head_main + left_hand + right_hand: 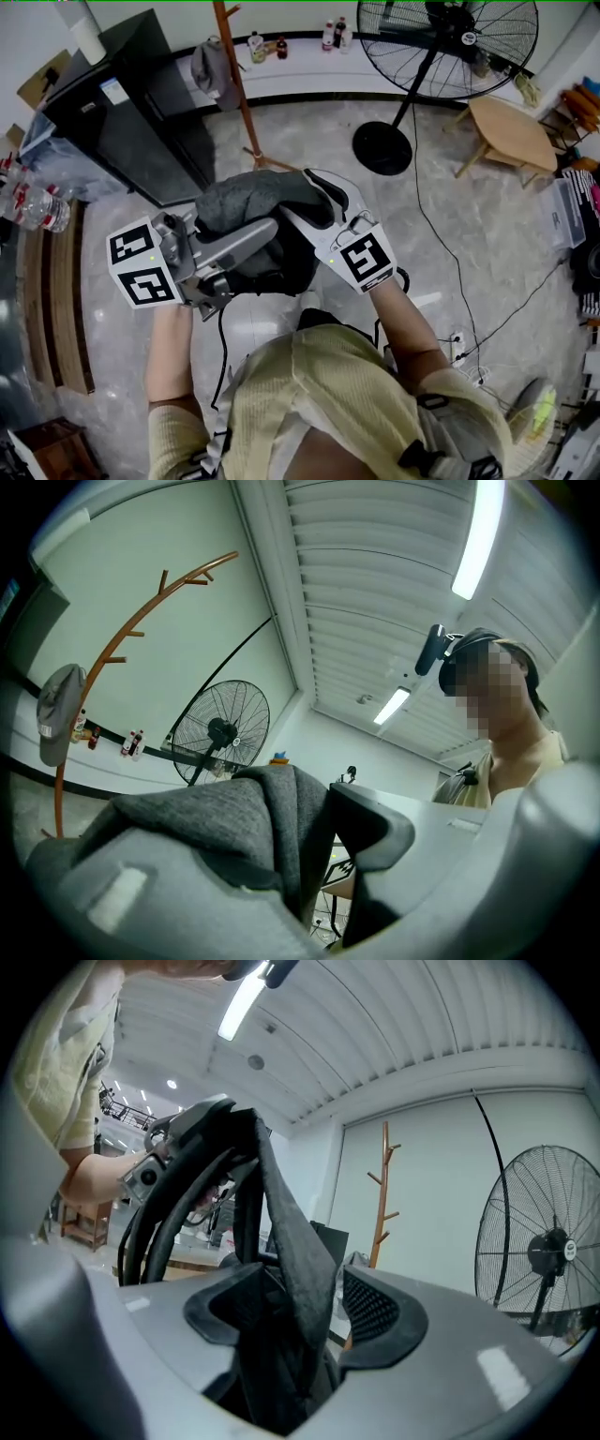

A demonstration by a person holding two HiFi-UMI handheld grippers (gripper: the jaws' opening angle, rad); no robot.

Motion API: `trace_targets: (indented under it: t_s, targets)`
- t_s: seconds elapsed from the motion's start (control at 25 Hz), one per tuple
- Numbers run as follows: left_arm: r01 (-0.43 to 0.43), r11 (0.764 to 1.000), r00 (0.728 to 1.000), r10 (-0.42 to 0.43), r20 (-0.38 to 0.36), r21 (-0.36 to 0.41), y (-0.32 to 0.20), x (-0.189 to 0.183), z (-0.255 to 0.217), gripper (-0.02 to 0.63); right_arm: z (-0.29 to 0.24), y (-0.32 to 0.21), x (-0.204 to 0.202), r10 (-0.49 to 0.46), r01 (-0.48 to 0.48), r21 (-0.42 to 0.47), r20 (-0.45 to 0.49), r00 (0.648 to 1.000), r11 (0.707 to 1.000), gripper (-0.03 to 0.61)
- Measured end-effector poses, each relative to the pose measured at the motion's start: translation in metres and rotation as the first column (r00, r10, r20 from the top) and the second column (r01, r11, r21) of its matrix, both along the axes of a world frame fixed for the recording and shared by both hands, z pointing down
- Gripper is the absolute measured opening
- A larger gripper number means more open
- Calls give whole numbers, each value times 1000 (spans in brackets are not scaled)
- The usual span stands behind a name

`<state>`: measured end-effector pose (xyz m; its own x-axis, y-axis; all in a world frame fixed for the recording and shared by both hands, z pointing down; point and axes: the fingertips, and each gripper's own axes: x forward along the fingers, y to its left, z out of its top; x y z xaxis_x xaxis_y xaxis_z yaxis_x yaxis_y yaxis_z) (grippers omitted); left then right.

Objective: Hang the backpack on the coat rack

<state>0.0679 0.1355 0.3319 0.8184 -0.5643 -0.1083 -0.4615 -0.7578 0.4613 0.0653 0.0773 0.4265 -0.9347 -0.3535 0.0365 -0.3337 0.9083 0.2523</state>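
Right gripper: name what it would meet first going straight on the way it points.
The backpack strap between the right gripper's open jaws; past that, probably the coat rack, though depth is unclear.

Black pedestal fan [448, 42] stands near a wooden stool [511, 131]

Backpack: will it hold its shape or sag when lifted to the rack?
Probably floppy: the backpack folds softly where the left gripper pinches it. Its strap hangs limp between the right gripper's open jaws, so it could slide out. Looks bulky; weight unclear.
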Motion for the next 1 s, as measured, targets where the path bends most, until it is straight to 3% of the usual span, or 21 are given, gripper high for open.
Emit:
trace_targets:
  t_s: [0.48,1.0]
  targets:
    - [-40,999,999,40,6,15,-81,14,-9,173,-13,-89,4,45,-48,36,56,997,998,248]
    - [-71,997,997,71,38,15,-130,12,-18,173,-25,-145,4,77,-79,27,79,994,996,159]
